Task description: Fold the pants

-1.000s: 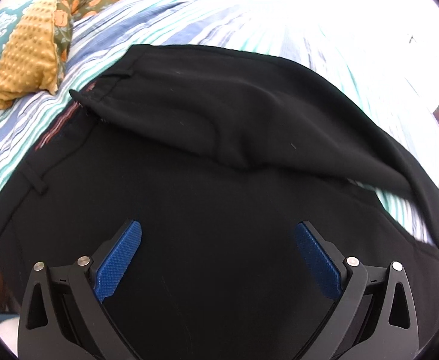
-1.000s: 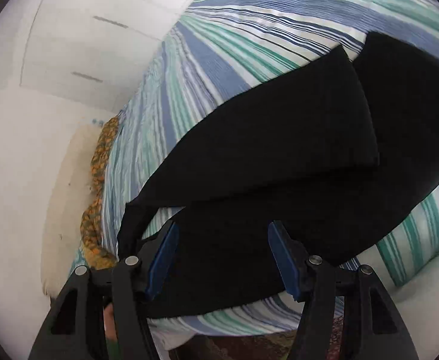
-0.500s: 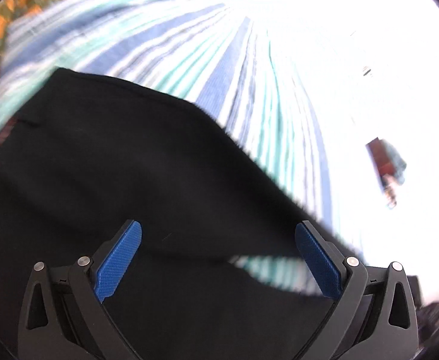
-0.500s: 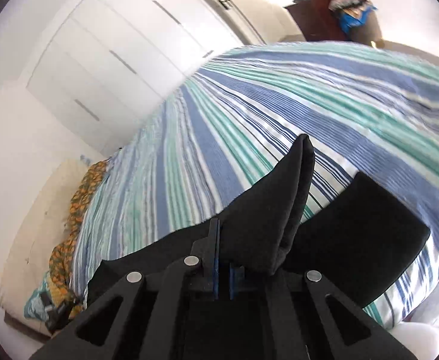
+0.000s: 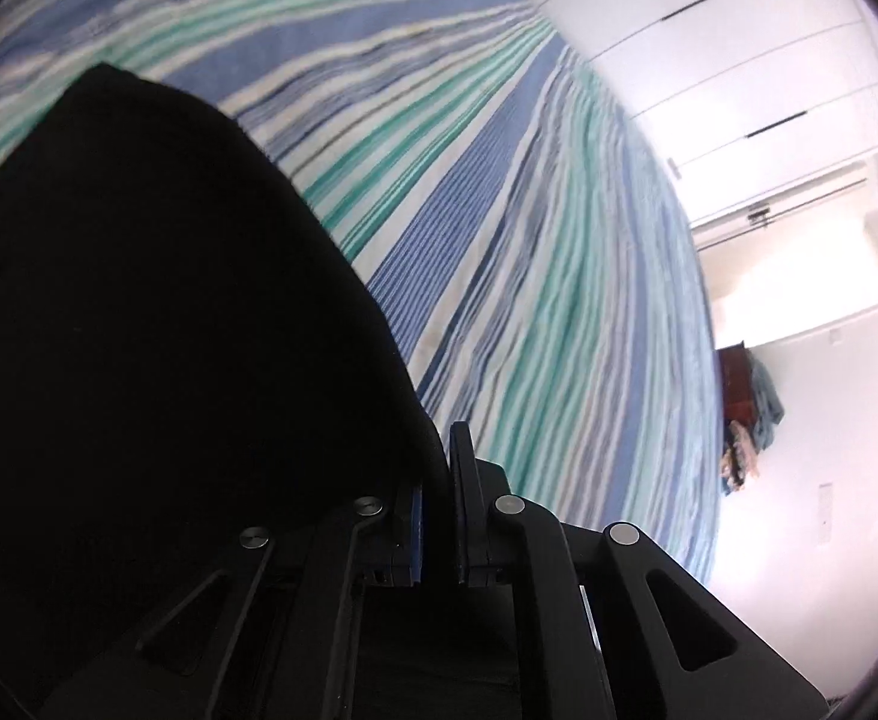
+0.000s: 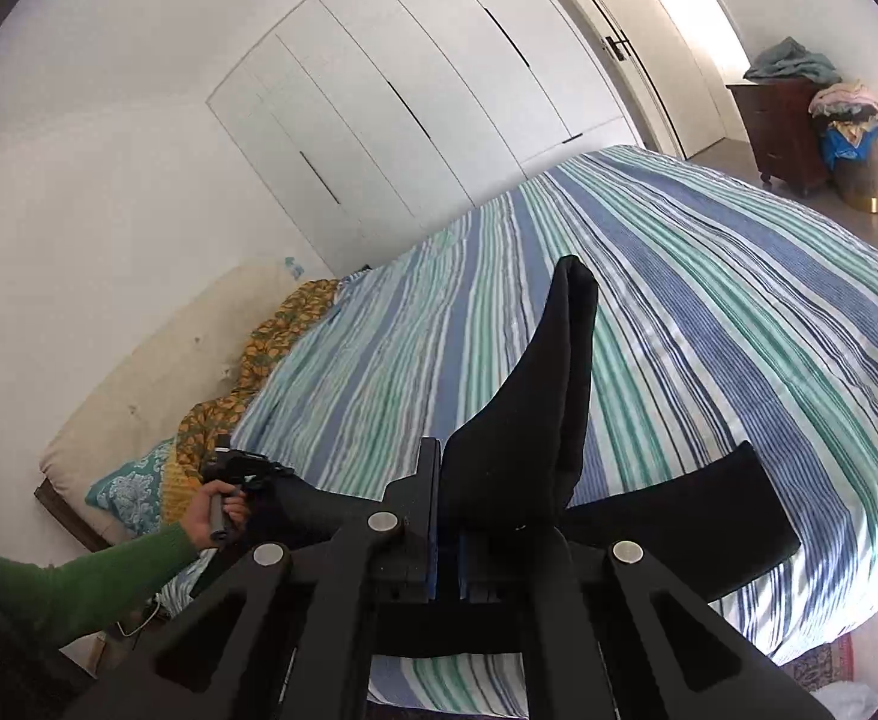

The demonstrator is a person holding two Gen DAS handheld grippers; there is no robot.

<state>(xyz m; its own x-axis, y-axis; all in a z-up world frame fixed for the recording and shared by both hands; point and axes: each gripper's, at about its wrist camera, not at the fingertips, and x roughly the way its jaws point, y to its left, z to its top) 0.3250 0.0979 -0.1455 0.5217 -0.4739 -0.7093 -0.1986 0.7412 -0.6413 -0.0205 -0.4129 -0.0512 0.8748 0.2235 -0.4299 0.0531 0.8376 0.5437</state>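
Now, on the left, the left gripper (image 5: 435, 516) is clamped on the black pants (image 5: 156, 312), and to the right the right gripper (image 6: 448, 546) pinches another part, lifting both ends off the striped bed (image 6: 709, 312) for folding. One pair of pants, two grippers, both closed tight.

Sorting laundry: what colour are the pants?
Black pants, clearest in the right wrist view.

The black pants (image 6: 547, 396) are lifted and pinched between the right gripper's (image 6: 448, 480) closed jaws. One folded part stands up ahead of that tool, and another part (image 6: 697, 522) lies on the bed at its right.
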